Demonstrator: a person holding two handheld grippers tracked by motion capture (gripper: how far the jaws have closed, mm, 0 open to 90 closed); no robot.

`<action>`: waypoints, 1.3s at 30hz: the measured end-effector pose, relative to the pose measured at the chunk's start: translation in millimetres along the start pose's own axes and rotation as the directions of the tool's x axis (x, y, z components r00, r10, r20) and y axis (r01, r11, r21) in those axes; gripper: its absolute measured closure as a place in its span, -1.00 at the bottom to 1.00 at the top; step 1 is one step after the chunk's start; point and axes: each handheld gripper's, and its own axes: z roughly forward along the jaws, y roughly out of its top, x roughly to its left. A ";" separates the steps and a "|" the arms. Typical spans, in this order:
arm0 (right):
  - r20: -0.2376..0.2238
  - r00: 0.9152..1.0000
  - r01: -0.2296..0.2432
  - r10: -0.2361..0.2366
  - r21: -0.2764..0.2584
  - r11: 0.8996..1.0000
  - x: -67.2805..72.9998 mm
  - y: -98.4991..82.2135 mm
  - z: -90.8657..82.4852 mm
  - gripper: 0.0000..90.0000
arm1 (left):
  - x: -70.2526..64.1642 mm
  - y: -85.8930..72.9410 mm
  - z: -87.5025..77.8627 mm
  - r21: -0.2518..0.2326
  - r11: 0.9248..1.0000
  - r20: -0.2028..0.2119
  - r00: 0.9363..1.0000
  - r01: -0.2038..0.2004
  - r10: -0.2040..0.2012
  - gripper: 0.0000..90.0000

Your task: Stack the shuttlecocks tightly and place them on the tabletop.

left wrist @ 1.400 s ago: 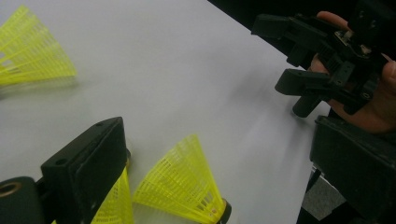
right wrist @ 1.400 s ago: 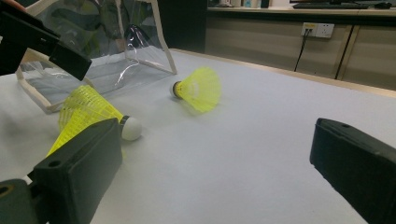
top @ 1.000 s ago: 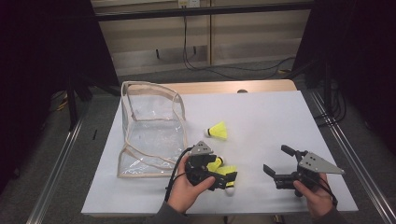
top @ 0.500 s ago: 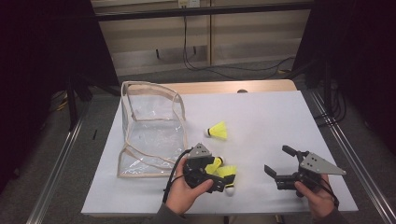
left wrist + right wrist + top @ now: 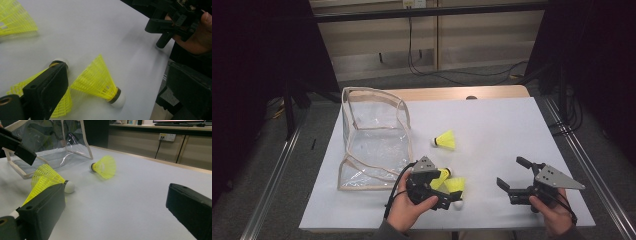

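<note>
Left gripper (image 5: pixel 451 192) sits low at the near edge of the white table (image 5: pixel 502 130), jaws spread wide around a yellow shuttlecock (image 5: pixel 100 81), nothing pinched; a second shuttlecock (image 5: pixel 58 106) lies just beside it, partly behind one jaw; right gripper (image 5: pixel 515 176) hovers well apart, jaws wide open and empty; a third shuttlecock (image 5: pixel 445 140) lies farther back, near the clear plastic bag (image 5: pixel 374 137)
</note>
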 end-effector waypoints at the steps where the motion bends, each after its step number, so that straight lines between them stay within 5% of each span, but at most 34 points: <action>1: 0.002 1.000 0.001 -0.001 0.001 1.000 0.1 0.1 0.0 -0.96 | 0.5 -0.5 -0.3 -0.001 1.000 0.006 1.000 -0.004 0.004 -0.87; 39: 0.004 1.000 0.003 -0.003 0.000 1.000 0.9 0.3 -2.0 -0.96 | -1.6 -19.1 -5.1 0.053 0.998 -0.002 0.999 -0.042 0.043 -0.88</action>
